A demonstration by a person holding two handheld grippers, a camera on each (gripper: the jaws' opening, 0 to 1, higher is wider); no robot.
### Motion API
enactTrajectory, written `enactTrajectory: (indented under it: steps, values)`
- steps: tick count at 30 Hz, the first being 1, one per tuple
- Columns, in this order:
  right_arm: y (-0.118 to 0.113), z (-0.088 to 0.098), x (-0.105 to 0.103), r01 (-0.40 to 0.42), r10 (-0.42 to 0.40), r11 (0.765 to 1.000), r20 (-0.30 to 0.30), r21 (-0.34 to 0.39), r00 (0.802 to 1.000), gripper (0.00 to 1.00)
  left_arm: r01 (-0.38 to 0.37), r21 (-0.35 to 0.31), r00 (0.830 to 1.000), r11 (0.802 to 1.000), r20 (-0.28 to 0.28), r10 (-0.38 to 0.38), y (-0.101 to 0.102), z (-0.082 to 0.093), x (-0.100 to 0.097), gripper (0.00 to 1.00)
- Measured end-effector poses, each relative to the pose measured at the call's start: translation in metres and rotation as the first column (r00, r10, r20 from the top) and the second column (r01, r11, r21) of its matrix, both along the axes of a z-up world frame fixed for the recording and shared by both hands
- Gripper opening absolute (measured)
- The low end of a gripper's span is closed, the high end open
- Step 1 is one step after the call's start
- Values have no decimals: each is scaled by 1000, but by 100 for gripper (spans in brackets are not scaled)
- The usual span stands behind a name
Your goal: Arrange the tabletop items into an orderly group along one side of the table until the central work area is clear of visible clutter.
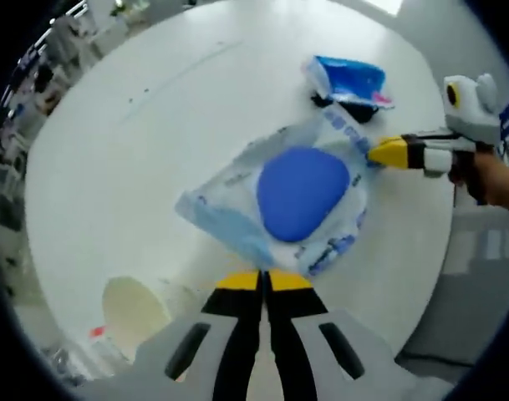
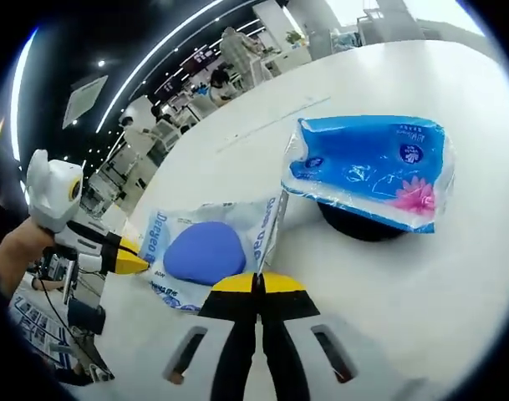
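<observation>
A clear plastic bag printed in blue, with a blue oval pad inside, lies on the white table. My left gripper is shut, its yellow tips pinching the bag's near edge. My right gripper reaches in from the right and pinches the bag's far corner. In the right gripper view the bag and the pad lie just ahead of my shut right gripper, and the left gripper holds the bag's left edge. A blue tissue pack rests on a black object.
The tissue pack lies beyond the bag, near the table's far edge. A cream round object sits at the near left edge, beside something small and red. A hand holds the right gripper. Desks and shelves stand behind the table.
</observation>
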State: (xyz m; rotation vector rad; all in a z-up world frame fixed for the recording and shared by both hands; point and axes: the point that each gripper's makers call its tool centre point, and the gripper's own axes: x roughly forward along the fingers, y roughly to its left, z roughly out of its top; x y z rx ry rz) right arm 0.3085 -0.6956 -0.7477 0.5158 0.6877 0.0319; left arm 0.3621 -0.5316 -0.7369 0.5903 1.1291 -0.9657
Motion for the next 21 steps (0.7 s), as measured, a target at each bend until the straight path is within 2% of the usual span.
enactTrajectory:
  steps: [2,7,10,13,19,20,21]
  values:
    - [0,1,2,-12,12,1000,4,-11,1000,0,-20,-11,1000,1000,1,20,2,-1,0,0]
    - [1,3,8,-34,34,999,11,-35,999,0,-124,-87,992,988,5,125,6,-3,0,0]
    - [2,5,12,-45,46,998,20,-47,999,0,-204,-133,978,970,10,207,8,-4,3,0]
    - [2,7,16,-58,60,996,30,-63,998,0,-234,-157,971,959,11,239,11,-4,2,0]
    - [0,10,21,-78,82,993,47,-86,996,0,-338,-232,938,912,-9,346,12,-9,0,0]
    - [0,10,22,-80,85,993,51,-90,995,0,-361,-244,930,900,-17,368,13,-11,0,0]
    - [0,10,22,-84,89,992,54,-93,995,0,-393,-266,916,880,-34,399,13,-11,0,0]
